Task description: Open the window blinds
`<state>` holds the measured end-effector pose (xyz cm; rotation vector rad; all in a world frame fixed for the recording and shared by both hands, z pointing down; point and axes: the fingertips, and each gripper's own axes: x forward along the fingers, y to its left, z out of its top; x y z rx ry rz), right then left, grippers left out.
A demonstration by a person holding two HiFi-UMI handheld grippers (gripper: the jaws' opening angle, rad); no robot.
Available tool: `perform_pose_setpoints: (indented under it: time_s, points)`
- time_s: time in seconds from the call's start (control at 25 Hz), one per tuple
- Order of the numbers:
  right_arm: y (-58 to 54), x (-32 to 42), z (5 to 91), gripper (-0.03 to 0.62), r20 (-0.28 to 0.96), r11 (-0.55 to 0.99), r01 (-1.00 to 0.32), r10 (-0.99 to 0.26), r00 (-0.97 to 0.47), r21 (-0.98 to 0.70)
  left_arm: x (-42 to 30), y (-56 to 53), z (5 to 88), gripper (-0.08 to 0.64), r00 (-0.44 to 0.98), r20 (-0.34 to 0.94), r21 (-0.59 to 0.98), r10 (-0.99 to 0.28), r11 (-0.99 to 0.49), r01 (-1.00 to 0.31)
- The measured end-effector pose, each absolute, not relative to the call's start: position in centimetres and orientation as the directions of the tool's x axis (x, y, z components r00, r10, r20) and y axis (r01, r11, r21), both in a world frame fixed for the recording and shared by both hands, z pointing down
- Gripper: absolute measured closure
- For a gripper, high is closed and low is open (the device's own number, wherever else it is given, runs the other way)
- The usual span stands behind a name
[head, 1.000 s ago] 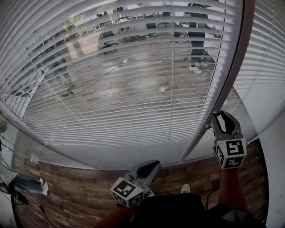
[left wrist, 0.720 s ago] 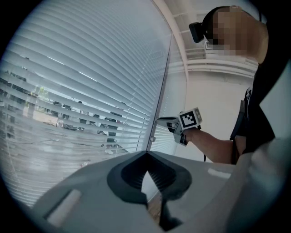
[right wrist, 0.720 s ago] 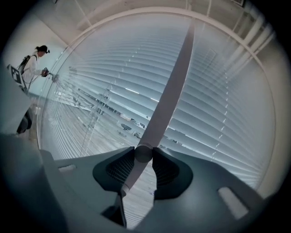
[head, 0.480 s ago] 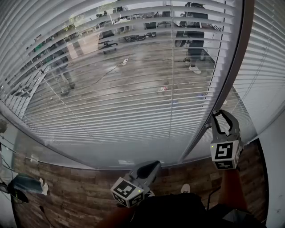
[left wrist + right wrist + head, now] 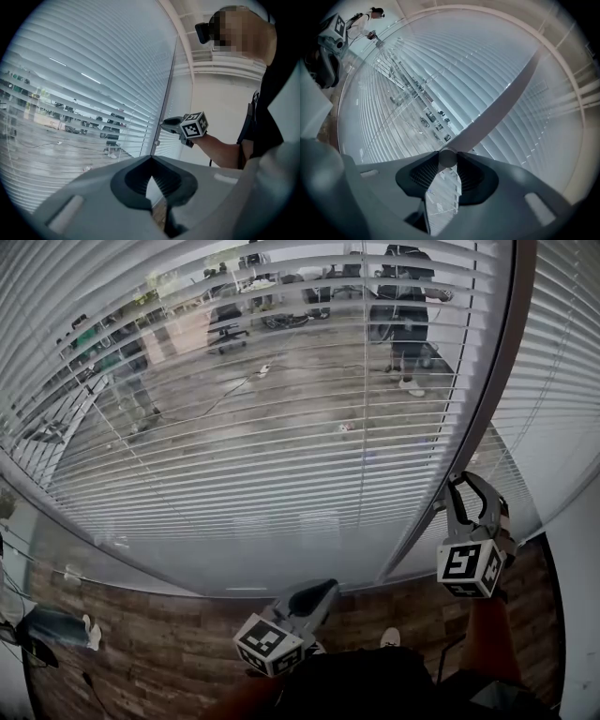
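Blinds (image 5: 234, 427): cover the window ahead, slats tilted part open, the far side shows thru the gaps.
Wand (image 5: 497, 112): hangs by the blinds' right edge, next to the frame post (image 5: 487, 399).
R gripper (image 5: 447, 161): clamped on the wand near its bottom end, one pad each side.
L gripper (image 5: 150, 159): low, well apart from the blinds, jaw tips together, nothing btwn.

Your blinds (image 5: 234, 427) show smooth, pale slats with a soft sheen. Down at seven o'clock in the head view, the floor (image 5: 141, 634) looks like matt, grainy wood planks. The wand (image 5: 487, 117) reads as smooth, cloudy plastic. Your right gripper (image 5: 447, 158) has a matt grey plastic shell, and its pads (image 5: 423, 174) look dark, finely ribbed and rubbery.
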<state>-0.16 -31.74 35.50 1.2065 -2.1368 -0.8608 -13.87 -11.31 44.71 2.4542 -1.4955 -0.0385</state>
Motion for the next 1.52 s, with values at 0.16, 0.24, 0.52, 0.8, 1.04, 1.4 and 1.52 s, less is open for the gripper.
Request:
perform_pose_setpoints:
  time_s: [0.16,0.24,0.52,0.8,1.04,1.4,1.52]
  points:
    - [-31.8,0.0,35.3,0.439,0.136,0.445,-0.602,-0.862,-0.488,0.663,-13.8,-11.3,44.6,0.560,0.469,0.114,0.245,-0.876,-0.433,-0.868]
    - [-31.5,-0.1,34.8,0.429,0.112,0.469,-0.637,-0.849,-0.517,0.612,-13.7,-11.3,44.5,0.560,0.473,0.111,0.251,-0.874,-0.435,-0.865]
    - [-31.1,0.7,33.0,0.411,0.035,0.578,-0.763,-0.803,-0.595,0.289,-13.7,-11.3,44.0,0.560,0.469,0.107,0.262,-0.877,-0.430,-0.864]
    - [-31.9,1.1,34.3,0.411,0.053,0.643,-0.760,-0.759,-0.649,-0.090,-13.7,-11.1,44.1,0.560,0.475,0.100,0.268,-0.874,-0.436,-0.859]
    - [-31.9,0.8,34.8,0.422,0.055,0.643,-0.752,-0.754,-0.655,-0.145,-13.7,-11.1,43.8,0.560,0.471,0.096,0.268,-0.877,-0.433,-0.861]
    - [-32.1,0.8,34.8,0.440,0.056,0.641,-0.745,-0.750,-0.659,-0.183,-13.9,-10.9,44.2,0.560,0.467,0.108,0.260,-0.878,-0.429,-0.865]
    - [-32.1,0.8,34.8,0.442,0.061,0.646,-0.747,-0.749,-0.660,-0.155,-13.9,-11.2,43.8,0.560,0.457,0.110,0.259,-0.882,-0.419,-0.870]
